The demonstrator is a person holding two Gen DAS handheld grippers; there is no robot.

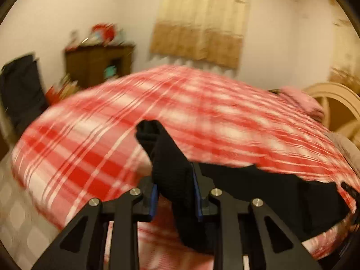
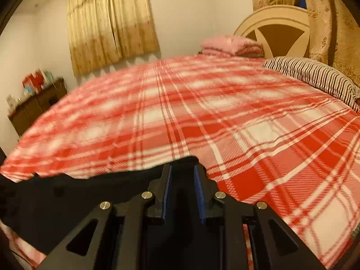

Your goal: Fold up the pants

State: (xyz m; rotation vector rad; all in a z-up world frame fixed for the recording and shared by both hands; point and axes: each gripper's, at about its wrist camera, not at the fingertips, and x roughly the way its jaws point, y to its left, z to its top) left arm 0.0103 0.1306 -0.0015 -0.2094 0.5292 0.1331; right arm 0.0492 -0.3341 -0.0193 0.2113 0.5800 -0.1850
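Observation:
The black pants (image 1: 281, 191) hang stretched between my two grippers above the near edge of the bed. My left gripper (image 1: 174, 193) is shut on one end of the pants; a bunched fold sticks up and forward past the blue pads. My right gripper (image 2: 182, 186) is shut on the other end of the pants (image 2: 67, 198), whose cloth runs off to the left. The lower part of the pants is hidden under both grippers.
The bed has a red and white plaid blanket (image 2: 202, 112). A striped pillow (image 2: 315, 76) and a pink pillow (image 2: 231, 45) lie by the headboard (image 2: 274, 22). A brown cabinet (image 1: 99, 65) stands by the far wall. Curtains (image 2: 110, 20) hang behind.

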